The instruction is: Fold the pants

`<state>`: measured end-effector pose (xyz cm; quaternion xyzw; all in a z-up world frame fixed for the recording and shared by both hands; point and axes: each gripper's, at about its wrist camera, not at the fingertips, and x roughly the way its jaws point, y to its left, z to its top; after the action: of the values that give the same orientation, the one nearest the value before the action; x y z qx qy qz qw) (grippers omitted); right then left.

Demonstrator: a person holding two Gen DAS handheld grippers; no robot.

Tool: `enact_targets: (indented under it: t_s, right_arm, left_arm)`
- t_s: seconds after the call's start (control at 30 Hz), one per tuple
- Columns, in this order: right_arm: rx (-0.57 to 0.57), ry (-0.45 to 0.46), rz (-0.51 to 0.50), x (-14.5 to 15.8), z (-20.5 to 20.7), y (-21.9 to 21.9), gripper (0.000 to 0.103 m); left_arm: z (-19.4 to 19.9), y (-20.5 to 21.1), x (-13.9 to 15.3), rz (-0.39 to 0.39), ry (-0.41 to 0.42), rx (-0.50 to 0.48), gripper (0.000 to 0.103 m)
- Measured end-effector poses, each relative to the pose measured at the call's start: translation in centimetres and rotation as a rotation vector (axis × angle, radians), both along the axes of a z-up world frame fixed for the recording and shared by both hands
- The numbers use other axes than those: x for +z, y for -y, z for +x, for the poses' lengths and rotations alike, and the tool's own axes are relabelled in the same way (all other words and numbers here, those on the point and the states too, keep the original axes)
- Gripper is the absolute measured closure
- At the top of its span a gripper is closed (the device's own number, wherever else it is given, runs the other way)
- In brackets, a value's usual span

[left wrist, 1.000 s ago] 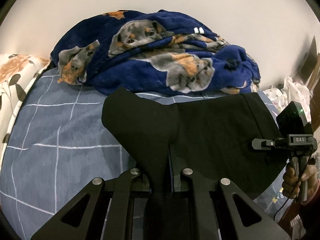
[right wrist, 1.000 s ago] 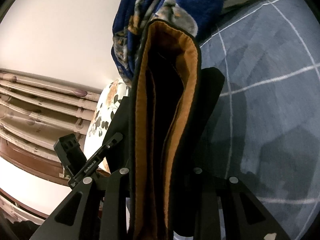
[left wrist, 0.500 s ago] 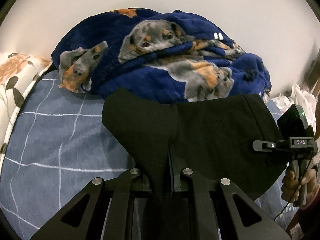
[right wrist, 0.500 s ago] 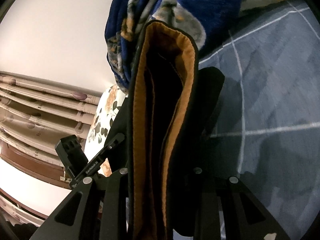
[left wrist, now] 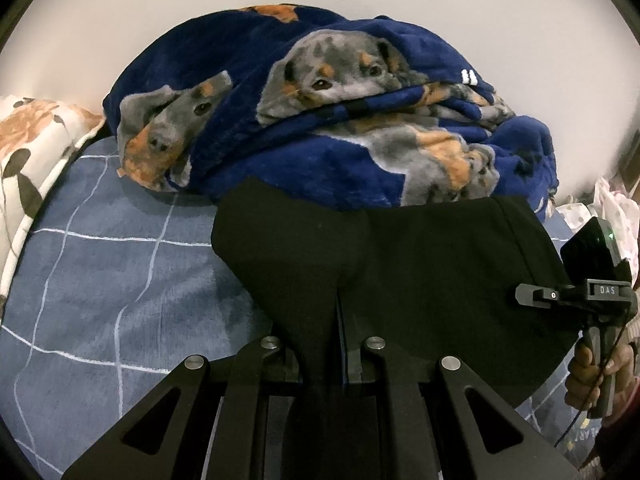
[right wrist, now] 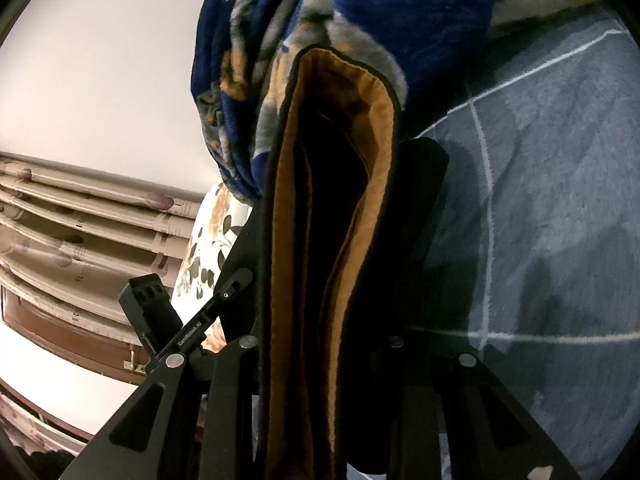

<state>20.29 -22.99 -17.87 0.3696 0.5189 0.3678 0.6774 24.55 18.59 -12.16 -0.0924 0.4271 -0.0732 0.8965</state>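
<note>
Pants (left wrist: 420, 280), black, held aloft: your left gripper (left wrist: 342, 320) and right gripper (right wrist: 320, 340) both clamped on cloth, carried nearer the blanket (left wrist: 320, 120) at the bed's (left wrist: 100, 280) far edge, ready for laying down.

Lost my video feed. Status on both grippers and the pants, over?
Left hand-held gripper shut on pants. Right hand-held gripper shut on waistband. Pants held above bedsheet. Dog-print blanket heaped just beyond.

Two close wrist views, shared blanket (left wrist: 360, 92)

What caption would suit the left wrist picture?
Left hand-held gripper pinching black pants above a blue checked bedsheet, dog-print blanket behind.
</note>
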Motion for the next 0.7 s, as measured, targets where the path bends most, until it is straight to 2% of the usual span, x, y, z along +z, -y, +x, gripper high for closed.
enact_targets:
  t_s: [0.2,0.43,0.7]
  right_arm:
    - [-0.009,-0.011,-0.029,-1.1,-0.3,1.1,0.078]
    - [0.008,0.033,-0.141,-0.6,-1.1,1.3,0.078]
    - [-0.002,0.083,-0.23,-0.7,-1.0,0.8,0.076]
  left_arm:
    - [0.0,-0.1,-1.0,0.021,-0.005,0.006,0.091]
    - [-0.1,-0.1,-2.3,0.05,-0.004,0.027,0.087]
    - [-0.4,0.3,-3.2,0.103,0.014,0.053,0.077]
